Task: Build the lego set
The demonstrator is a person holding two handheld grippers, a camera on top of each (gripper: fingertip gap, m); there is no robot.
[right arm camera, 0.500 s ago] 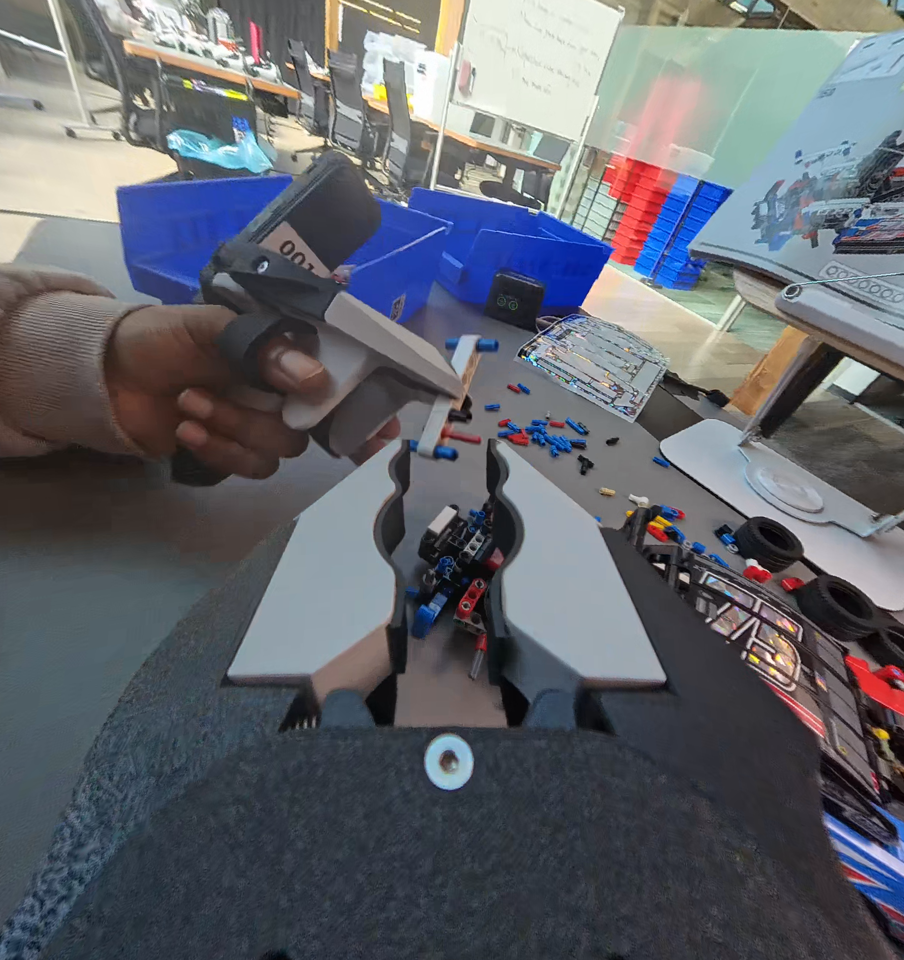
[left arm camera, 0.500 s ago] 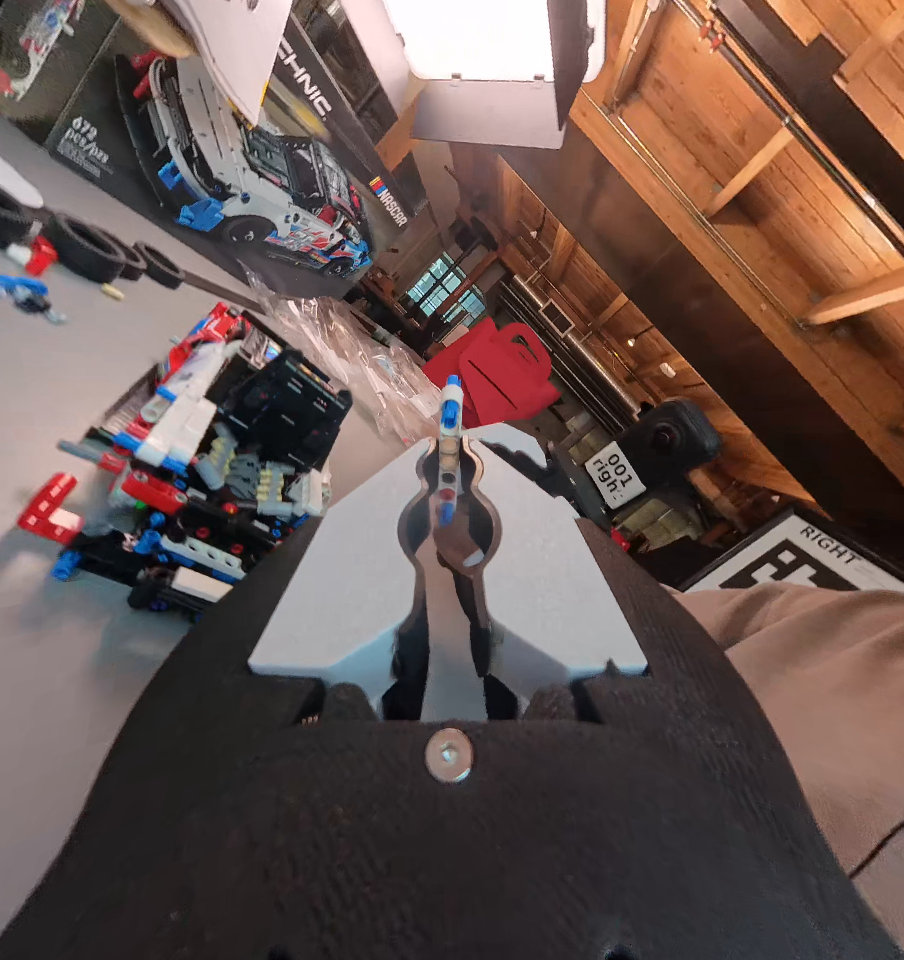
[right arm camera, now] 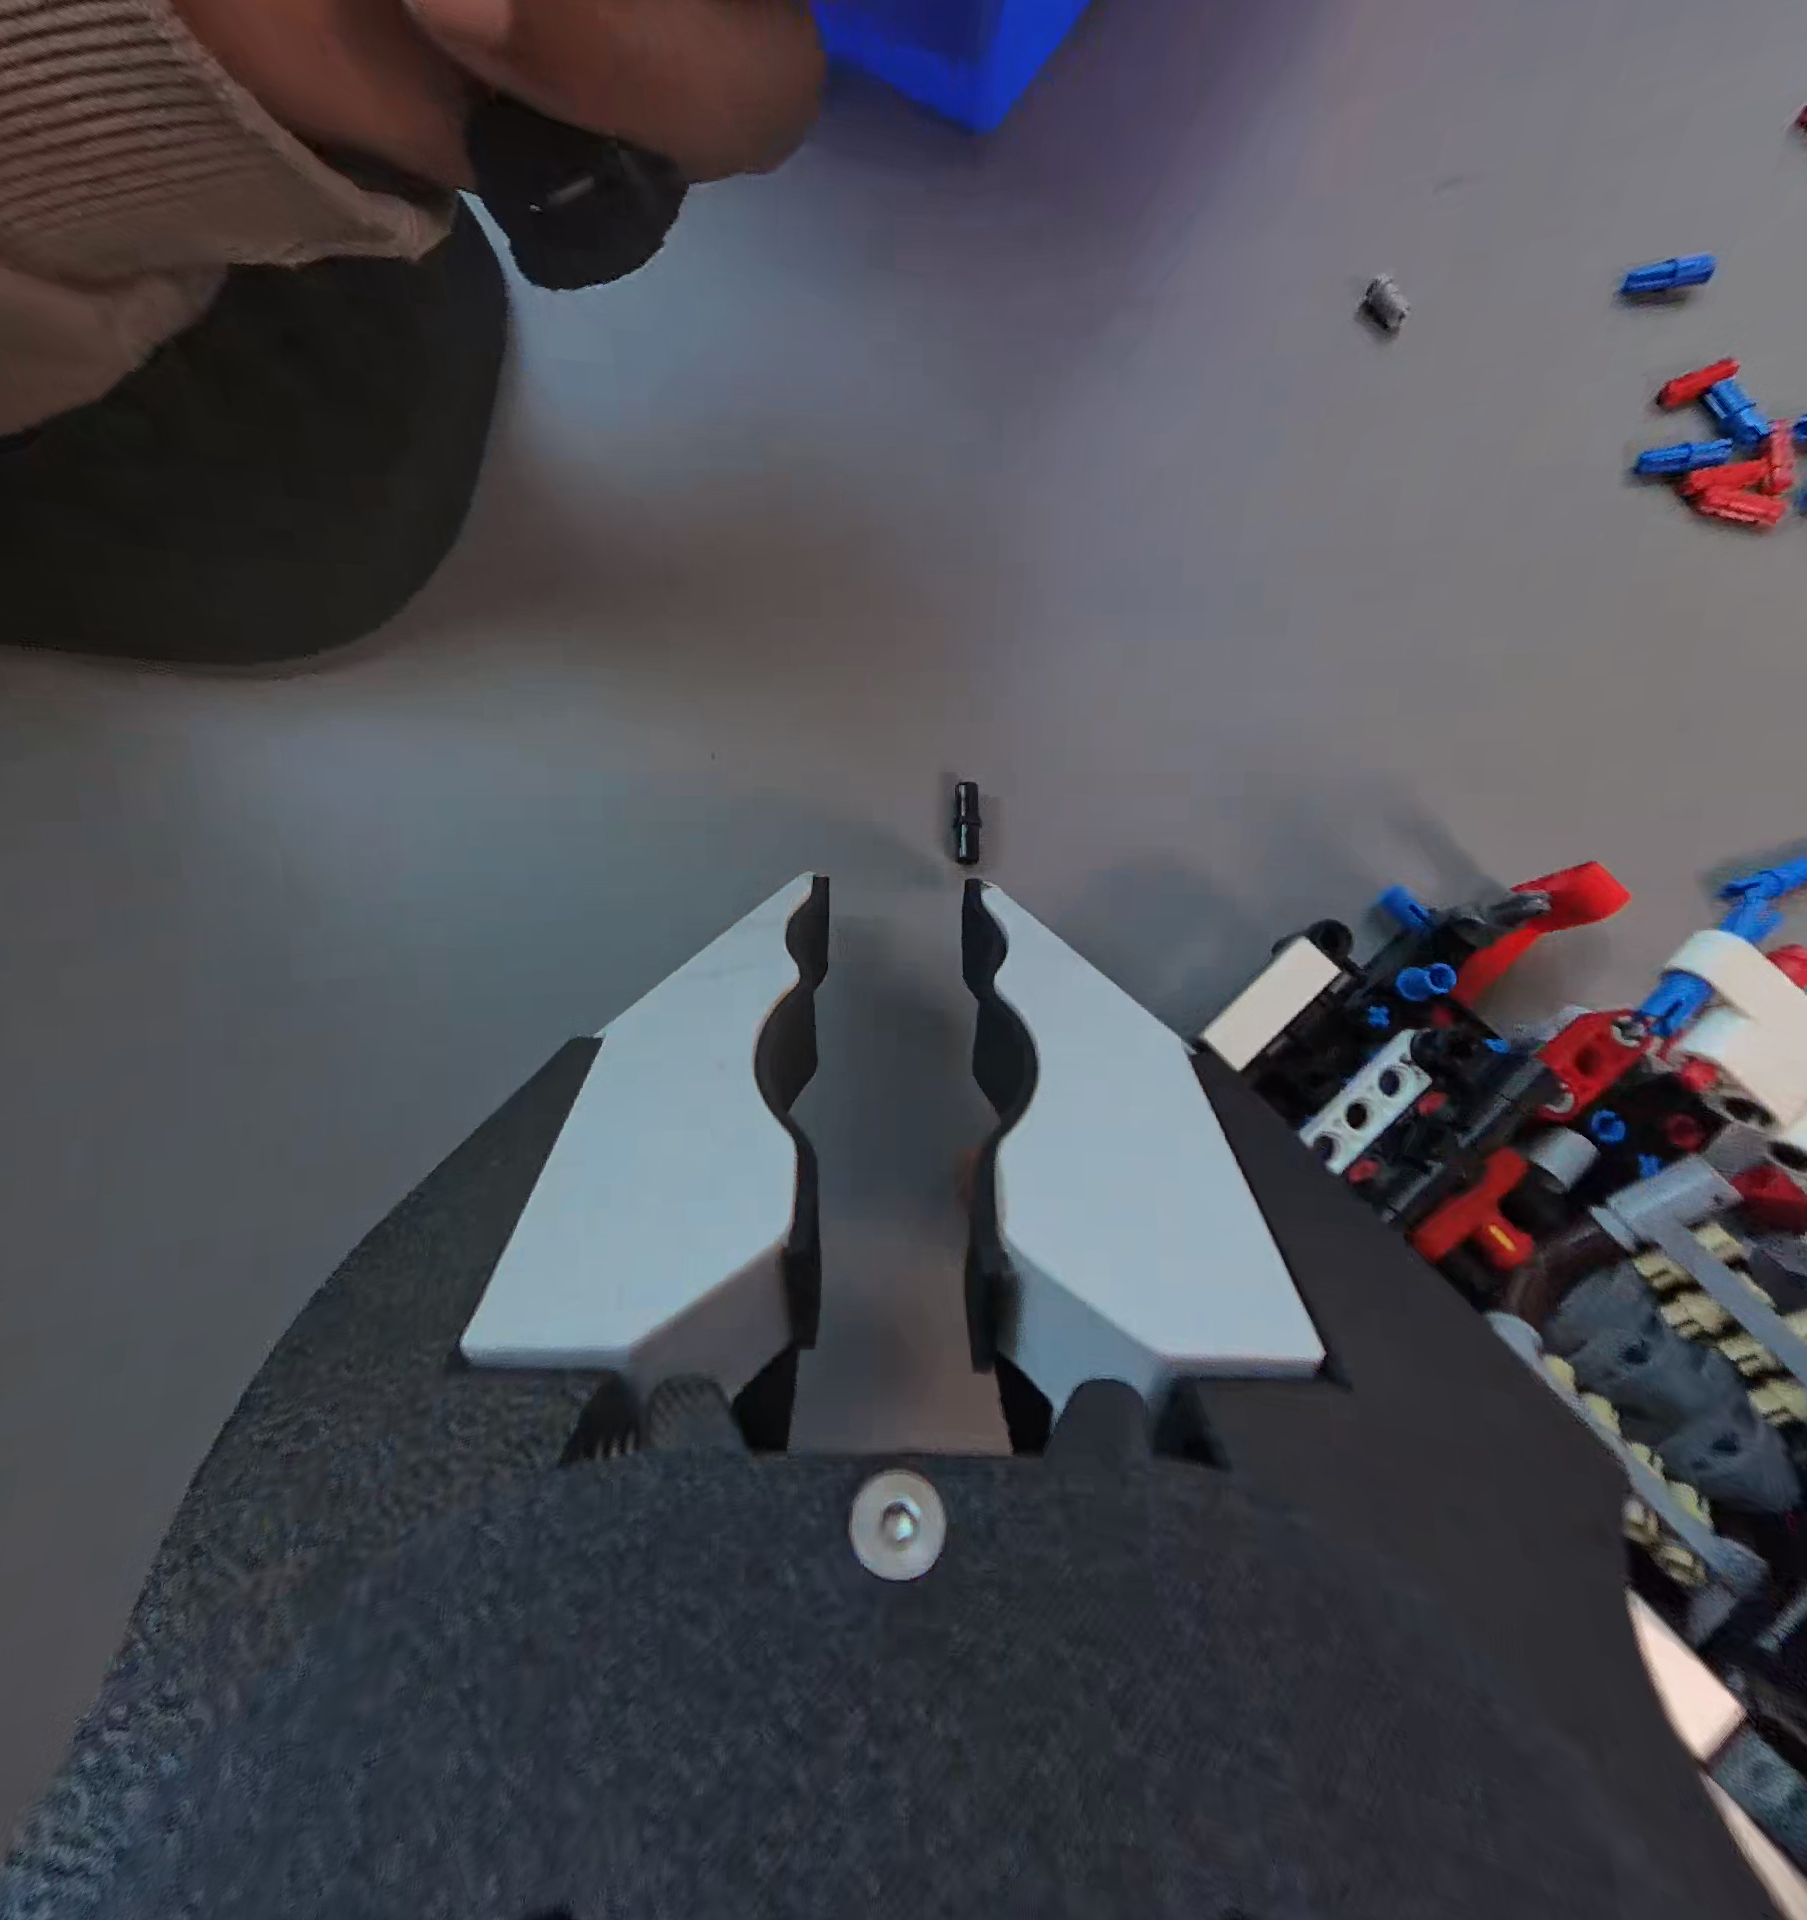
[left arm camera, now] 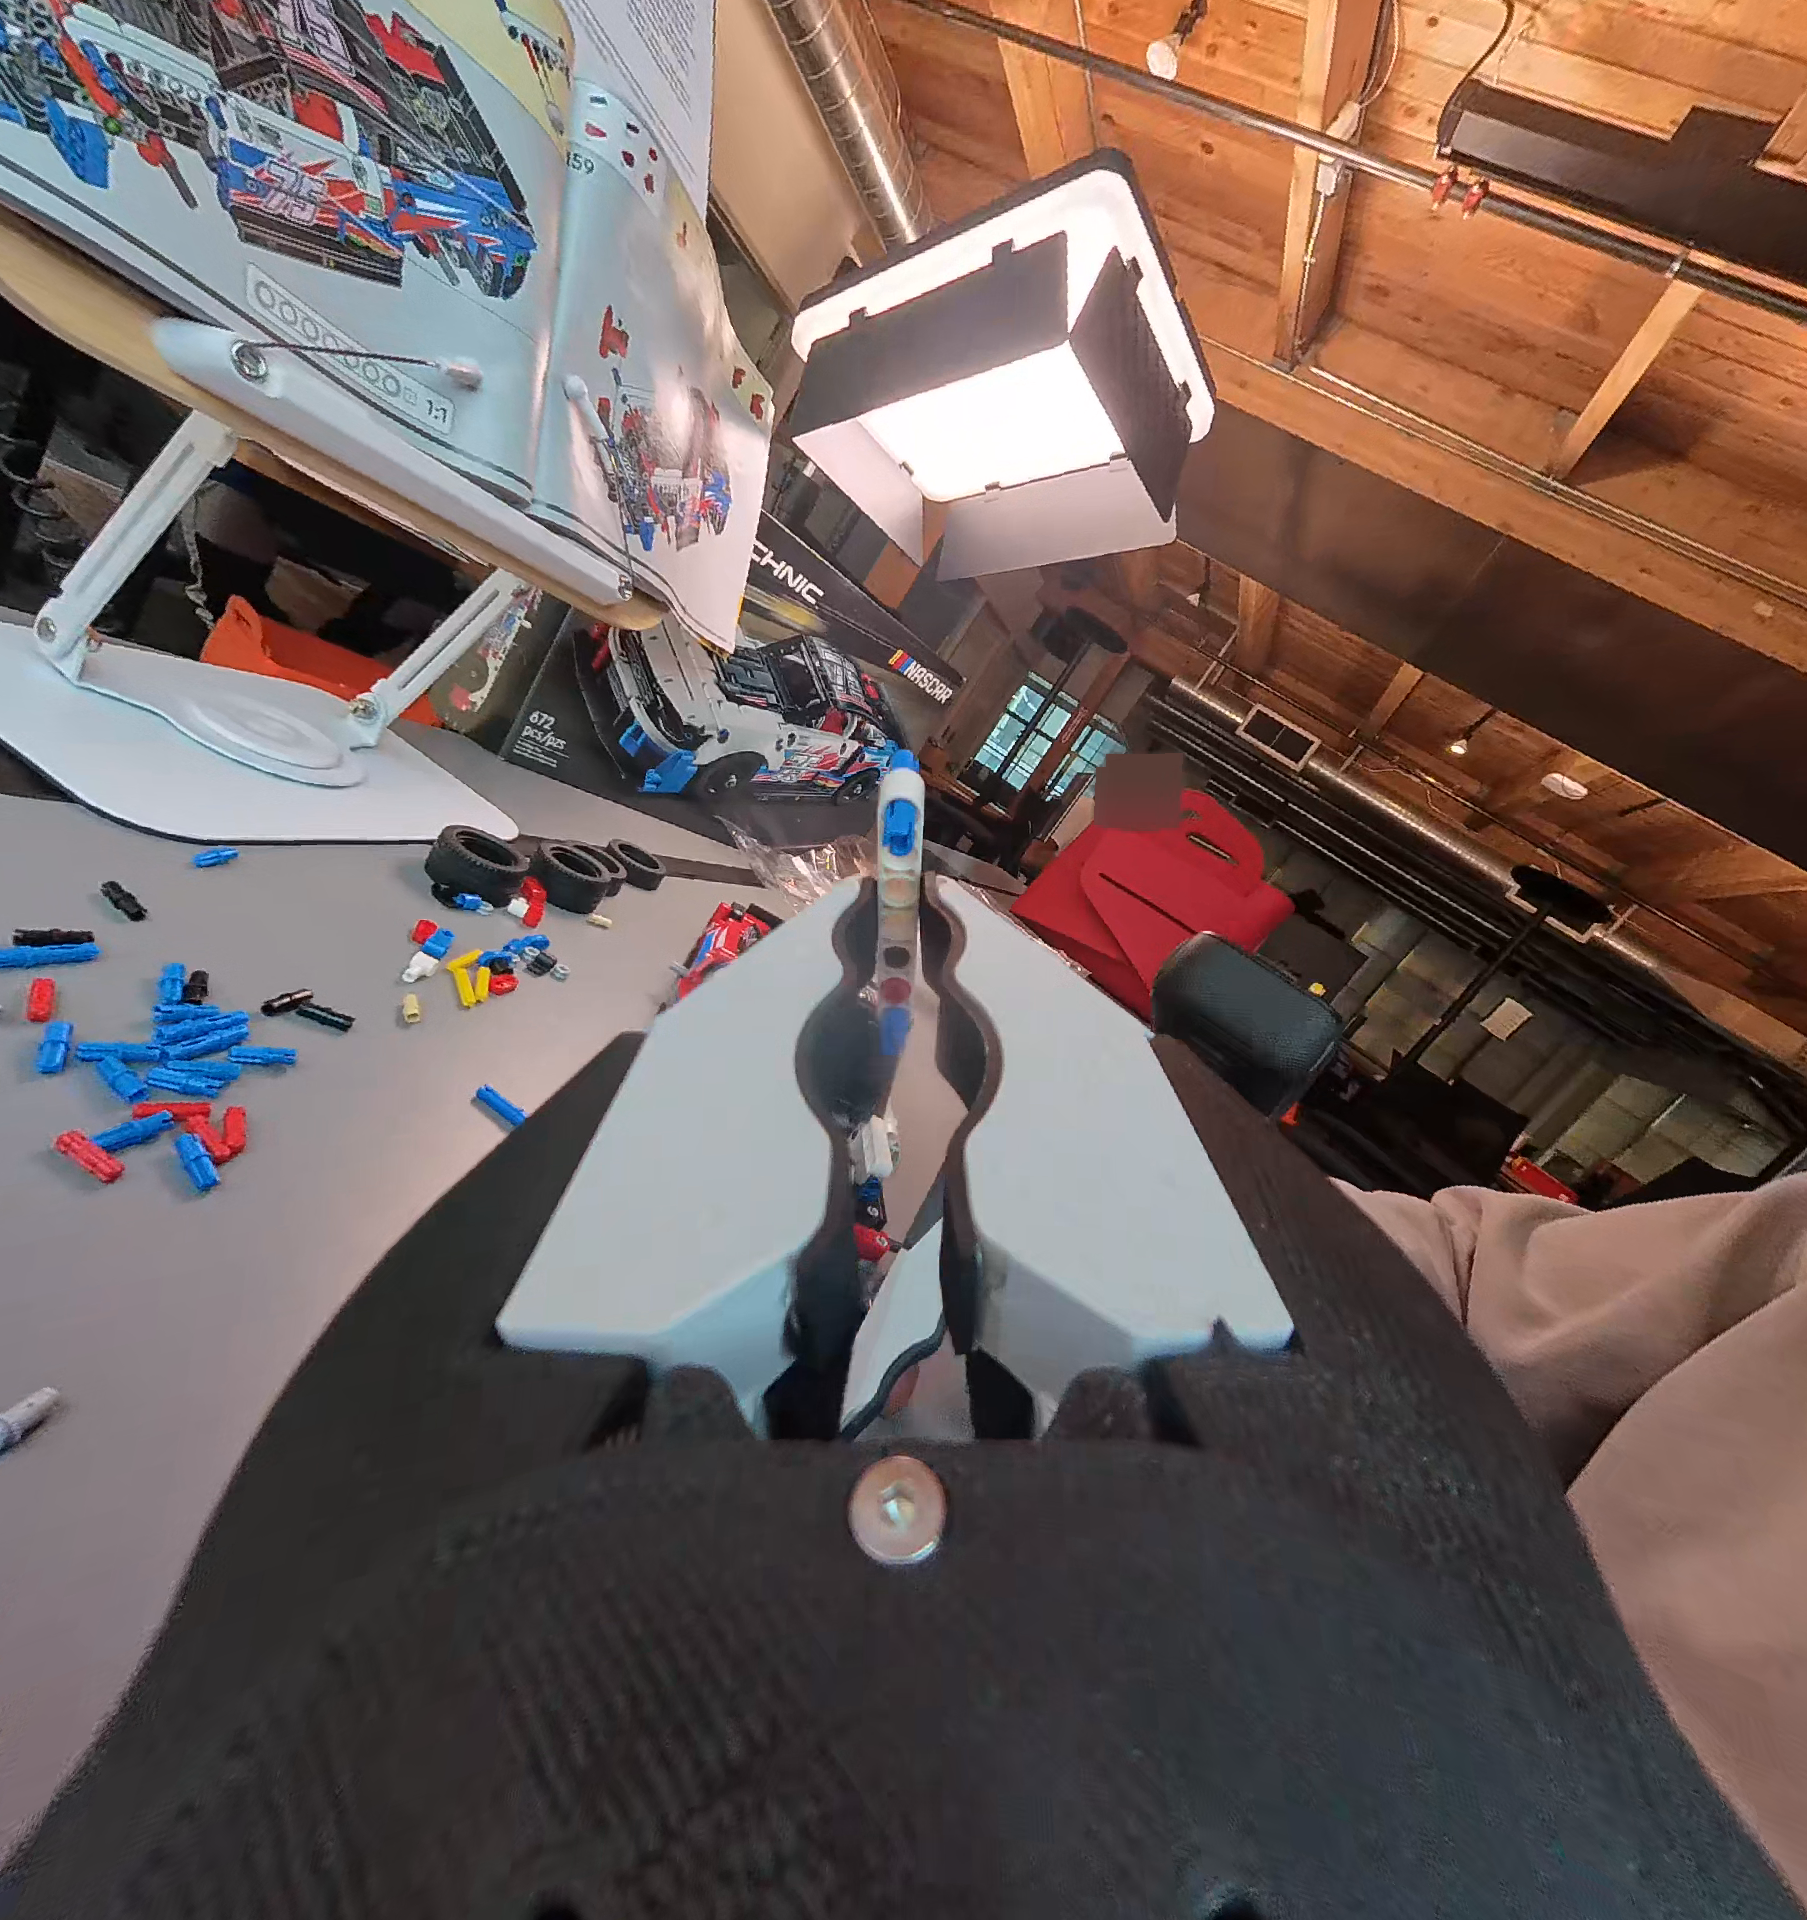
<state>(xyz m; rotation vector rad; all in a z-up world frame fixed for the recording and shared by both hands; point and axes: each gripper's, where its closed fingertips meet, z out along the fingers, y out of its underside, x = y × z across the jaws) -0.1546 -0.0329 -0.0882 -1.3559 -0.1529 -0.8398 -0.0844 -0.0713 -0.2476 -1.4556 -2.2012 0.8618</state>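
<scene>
Right gripper spread partway, empty, tips low over grey worktop. Small black plastic connector pin lies just beyond right fingertip, long axis along fingers; nearer this gripper. Left gripper clamped on slim white holed beam with blue pins, raised off worktop. Likely next: shift right, pinch pin.

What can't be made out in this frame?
- Left wrist view: the white beam held by the left gripper; its lower part is hidden between the fingers.
- Right wrist view: the car model is cut off by the right edge and motion-blurred.
- Right wrist view: the black pin's details are too small.
</scene>
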